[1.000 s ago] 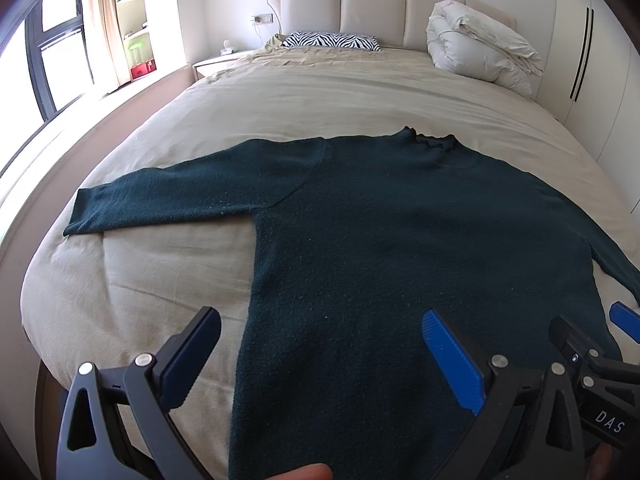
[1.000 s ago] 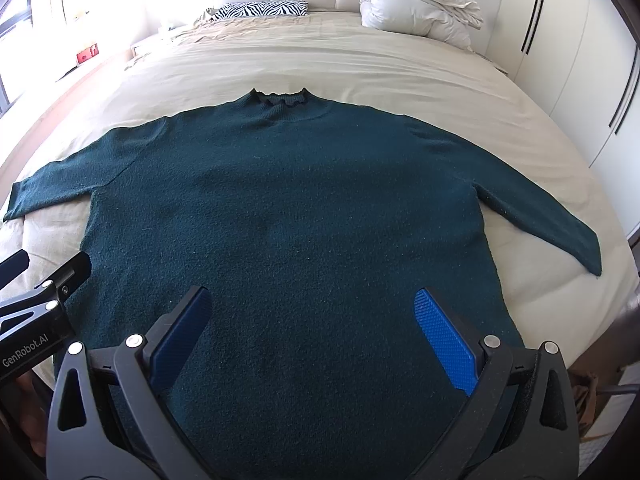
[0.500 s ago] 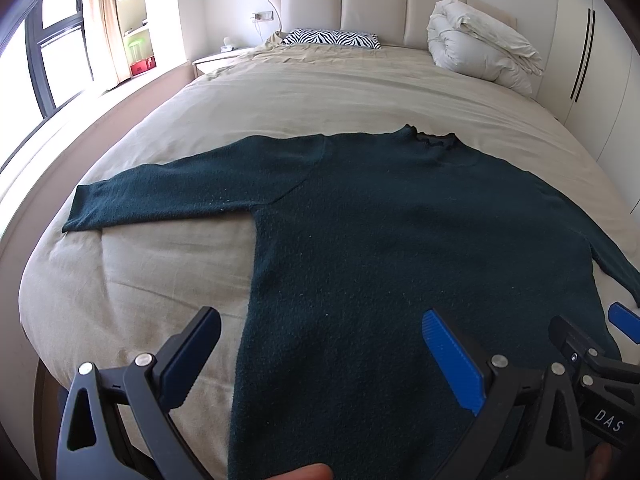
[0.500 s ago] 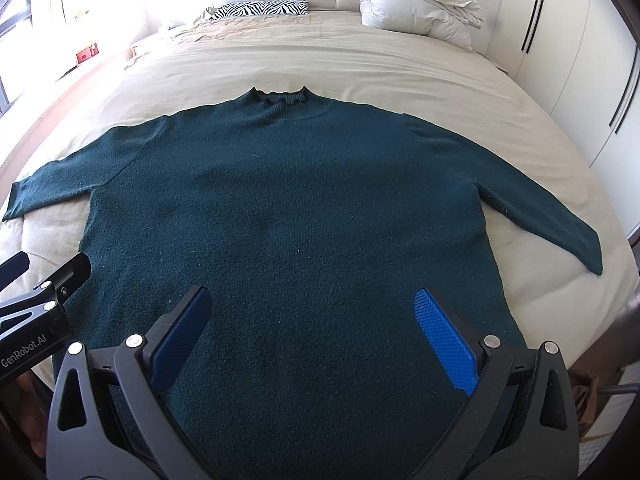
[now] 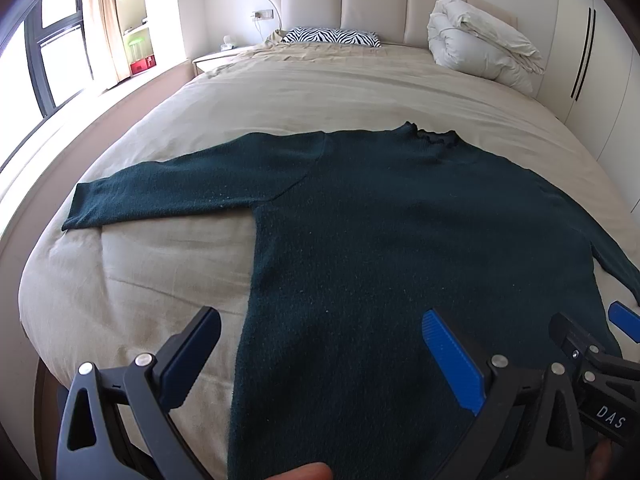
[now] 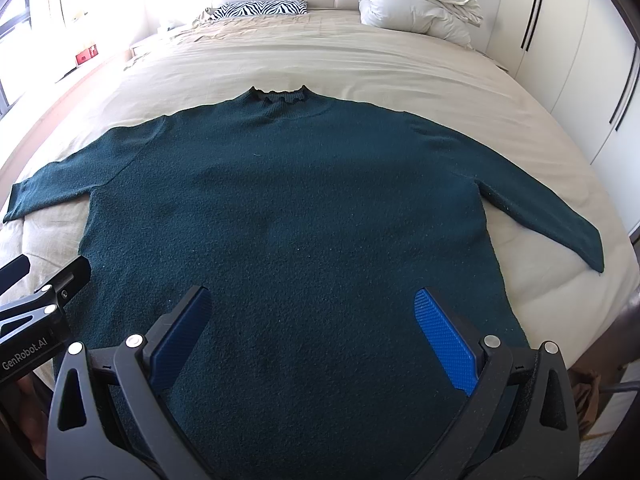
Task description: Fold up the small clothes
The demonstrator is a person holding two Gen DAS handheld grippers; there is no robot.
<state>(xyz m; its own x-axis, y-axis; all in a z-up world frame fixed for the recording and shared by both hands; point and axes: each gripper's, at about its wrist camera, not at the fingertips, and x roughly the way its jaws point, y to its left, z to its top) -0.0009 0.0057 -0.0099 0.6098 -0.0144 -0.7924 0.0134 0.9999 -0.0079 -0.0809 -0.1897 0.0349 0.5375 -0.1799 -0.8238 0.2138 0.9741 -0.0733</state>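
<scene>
On bed [image 6: 400, 60]: green sweater [image 6: 288, 208] flat; right cuff in right view only. Left gripper [image 5: 320, 356], right gripper [image 6: 312, 332] spread wide, empty.

Bare bed cover [image 6: 400, 60] lies open far beyond the spread sweater [image 6: 288, 216] and beside both sleeves. At the far end, 1 striped pillow [image 6: 262, 8] and a rolled duvet [image 6: 416, 4] block passage.

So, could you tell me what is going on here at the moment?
A person holds two handheld grippers above a dark green sweater spread flat on a bed, sleeves out to both sides. The left gripper and right gripper are both open, holding nothing. No fold has been made yet.
</scene>
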